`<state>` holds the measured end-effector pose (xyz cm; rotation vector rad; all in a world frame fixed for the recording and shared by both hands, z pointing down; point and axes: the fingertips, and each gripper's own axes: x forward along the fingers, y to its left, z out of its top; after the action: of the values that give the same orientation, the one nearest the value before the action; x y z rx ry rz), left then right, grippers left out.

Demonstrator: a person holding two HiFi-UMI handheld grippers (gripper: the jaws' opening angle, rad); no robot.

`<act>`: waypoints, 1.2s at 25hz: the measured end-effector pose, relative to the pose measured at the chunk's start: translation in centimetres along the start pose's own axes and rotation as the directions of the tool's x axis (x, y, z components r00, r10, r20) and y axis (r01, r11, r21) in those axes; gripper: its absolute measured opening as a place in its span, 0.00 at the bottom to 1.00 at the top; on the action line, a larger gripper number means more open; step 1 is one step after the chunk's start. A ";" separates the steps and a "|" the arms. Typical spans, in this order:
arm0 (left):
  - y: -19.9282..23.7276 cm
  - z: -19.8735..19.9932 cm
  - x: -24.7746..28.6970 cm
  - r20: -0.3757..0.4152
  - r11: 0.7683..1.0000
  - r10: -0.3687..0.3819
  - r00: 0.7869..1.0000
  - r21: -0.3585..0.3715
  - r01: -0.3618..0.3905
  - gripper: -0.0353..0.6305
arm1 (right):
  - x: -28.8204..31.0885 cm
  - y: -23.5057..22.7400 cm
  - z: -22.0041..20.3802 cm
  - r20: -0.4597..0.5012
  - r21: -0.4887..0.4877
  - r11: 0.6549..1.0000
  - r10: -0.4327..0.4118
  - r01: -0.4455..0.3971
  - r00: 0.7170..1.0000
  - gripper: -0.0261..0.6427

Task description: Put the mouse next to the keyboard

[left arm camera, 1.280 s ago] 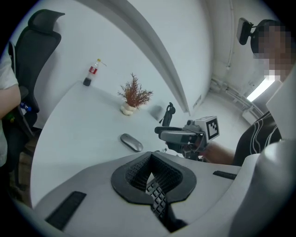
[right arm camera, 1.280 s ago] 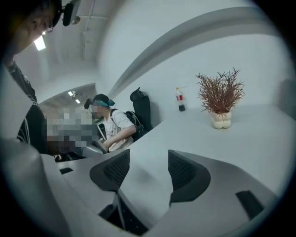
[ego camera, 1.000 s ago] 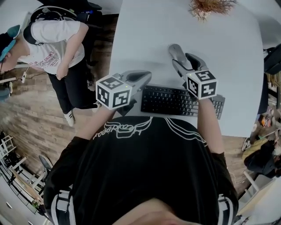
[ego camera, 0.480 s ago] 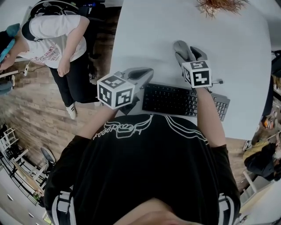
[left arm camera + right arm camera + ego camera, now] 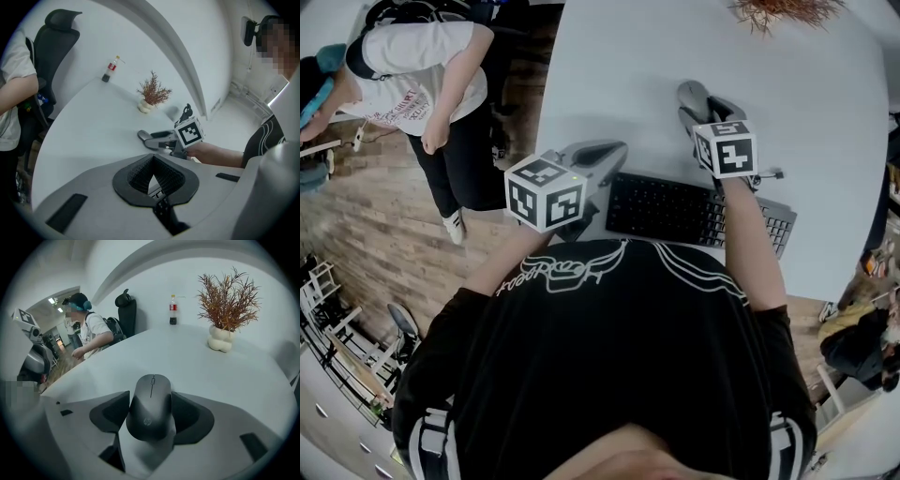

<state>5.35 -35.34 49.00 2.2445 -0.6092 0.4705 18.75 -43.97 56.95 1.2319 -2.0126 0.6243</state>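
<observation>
Dark grey plastic mouse lies on the white desk, low in the right gripper view, between the right claw's jaws, which have just been opening and stand apart. This looks like the pick-up. The next move calls for closing, then carrying it beside the black keyboard. The left claw is together and empty.

Mouse on table, behind keyboard
</observation>
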 end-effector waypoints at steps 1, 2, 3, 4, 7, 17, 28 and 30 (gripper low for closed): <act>-0.1 -0.1 0.0 0.000 1.000 0.000 1.000 -0.002 0.000 0.06 | 0.0 0.0 0.0 -0.010 -0.002 1.000 0.006 -0.006 1.000 0.40; -0.2 -0.2 0.0 -0.001 1.000 0.001 1.000 -0.005 -0.001 0.06 | 0.0 0.0 -0.1 -0.019 -0.003 1.000 0.011 -0.011 1.000 0.40; -0.2 -0.3 0.1 -0.002 1.000 0.002 1.000 -0.008 -0.002 0.06 | 0.0 0.0 -0.1 -0.026 -0.003 1.000 0.013 -0.013 1.000 0.41; -0.2 -0.5 0.1 -0.003 1.000 0.004 1.000 -0.012 -0.004 0.06 | 0.1 0.1 -0.1 -0.029 -0.003 1.000 0.014 -0.014 0.999 0.41; -0.3 -0.9 0.4 -0.010 1.000 0.009 1.000 -0.022 -0.009 0.06 | 0.1 0.1 -0.1 -0.027 -0.003 1.000 0.016 -0.016 1.000 0.41; 0.0 -1.9 1.1 -0.006 0.997 0.067 0.998 -0.045 -0.067 0.06 | 0.2 0.0 0.0 -0.010 -0.016 0.999 0.048 -0.048 0.999 0.41; -1.3 -1.1 -0.6 0.047 0.994 0.103 0.994 -0.029 -0.102 0.06 | -0.7 -0.1 -0.1 0.045 0.058 0.995 0.077 -0.079 0.996 0.41; -1.7 -1.0 -1.3 0.066 0.995 0.102 0.993 -0.022 -0.101 0.06 | -1.0 -0.3 -0.3 0.050 0.058 0.996 0.067 -0.070 0.996 0.41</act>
<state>5.06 -33.22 48.03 2.2266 -0.7627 0.4391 19.41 -43.36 56.41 1.2285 -2.0972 0.6987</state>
